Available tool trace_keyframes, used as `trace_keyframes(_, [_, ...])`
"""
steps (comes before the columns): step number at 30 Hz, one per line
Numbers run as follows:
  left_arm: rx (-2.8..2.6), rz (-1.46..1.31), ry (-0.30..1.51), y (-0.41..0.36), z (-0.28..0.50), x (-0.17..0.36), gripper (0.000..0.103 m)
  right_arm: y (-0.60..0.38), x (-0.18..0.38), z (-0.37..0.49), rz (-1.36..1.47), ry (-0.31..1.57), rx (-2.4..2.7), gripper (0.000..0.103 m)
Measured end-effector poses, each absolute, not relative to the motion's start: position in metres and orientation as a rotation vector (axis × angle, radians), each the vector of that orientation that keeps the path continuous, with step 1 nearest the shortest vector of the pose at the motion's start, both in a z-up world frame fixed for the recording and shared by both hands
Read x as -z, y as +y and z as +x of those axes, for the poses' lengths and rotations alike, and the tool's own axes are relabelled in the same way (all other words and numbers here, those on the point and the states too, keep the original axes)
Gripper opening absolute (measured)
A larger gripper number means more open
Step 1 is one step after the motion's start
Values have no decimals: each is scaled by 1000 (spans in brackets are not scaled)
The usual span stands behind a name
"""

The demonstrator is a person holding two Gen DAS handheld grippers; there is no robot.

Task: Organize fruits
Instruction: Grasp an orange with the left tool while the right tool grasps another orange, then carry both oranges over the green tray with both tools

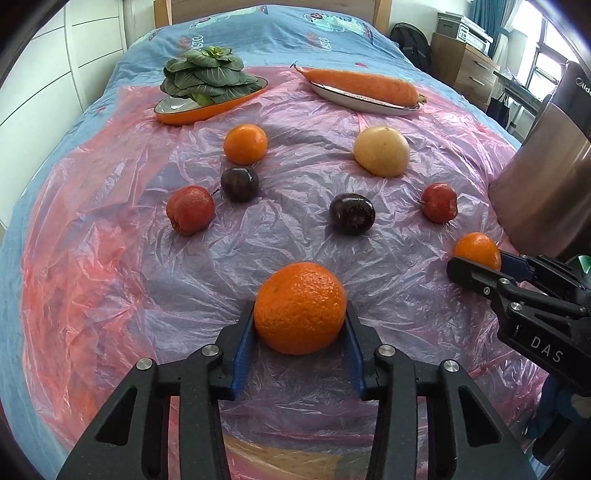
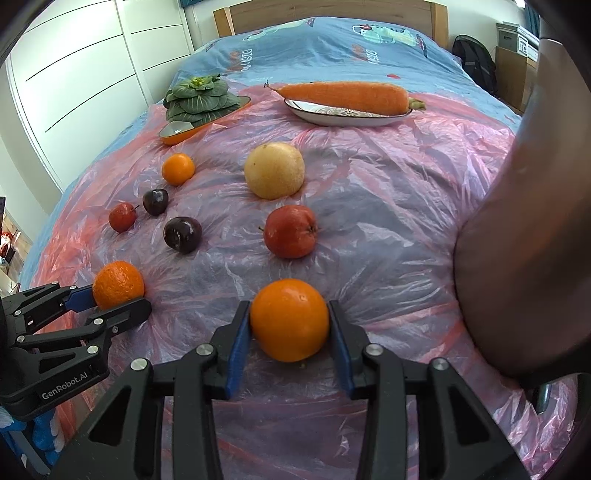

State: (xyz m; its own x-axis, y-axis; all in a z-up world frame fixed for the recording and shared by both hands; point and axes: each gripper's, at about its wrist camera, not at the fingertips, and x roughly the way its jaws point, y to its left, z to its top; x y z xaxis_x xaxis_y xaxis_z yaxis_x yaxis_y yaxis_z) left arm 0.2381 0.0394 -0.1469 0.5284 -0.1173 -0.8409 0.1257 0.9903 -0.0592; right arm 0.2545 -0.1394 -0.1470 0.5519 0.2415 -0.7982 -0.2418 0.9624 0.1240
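My left gripper [image 1: 300, 311] is shut on a rough-skinned orange [image 1: 300, 295] that rests on the pink plastic sheet [image 1: 110, 295], its blue pads pressing on both sides. To the right, my right gripper [image 2: 290, 321] is shut on a smoother orange [image 2: 290, 314], also down on the sheet. Each gripper shows in the other's view: the right gripper [image 1: 478, 263] with its orange [image 1: 476, 249], the left gripper [image 2: 120, 295] with its orange [image 2: 117, 280]. Loose beyond them lie a small orange [image 1: 245, 144], two dark plums [image 1: 239, 183] [image 1: 351, 214], two red apples [image 1: 190, 209] [image 1: 439, 202] and a yellow pear [image 1: 381, 151].
At the back, an orange dish [image 1: 184, 116] holds leafy greens [image 1: 210, 74], and a white plate [image 1: 354, 101] holds a carrot [image 1: 362, 85]. The sheet lies on a blue bedcover [image 1: 258, 33]. A person's arm [image 2: 524, 240] looms at the right. White cupboards stand to the left.
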Motion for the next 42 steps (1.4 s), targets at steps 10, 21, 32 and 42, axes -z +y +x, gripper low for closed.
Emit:
trace_keyframes(10, [133,-16,985,45,229,131,37,-131,124,242,0,923,-307,39])
trace_keyframes(21, [133,-49,944,54,184,96,37,-125,84,198,5,890,-321,39])
trace_keyframes(32, [157,-70,905,58,124,66,37,-127,48,137,35,868,-293,39])
trace_keyframes(42, [175,-63,858,54,73,45,37,-139,26,84,17,848,-269,39])
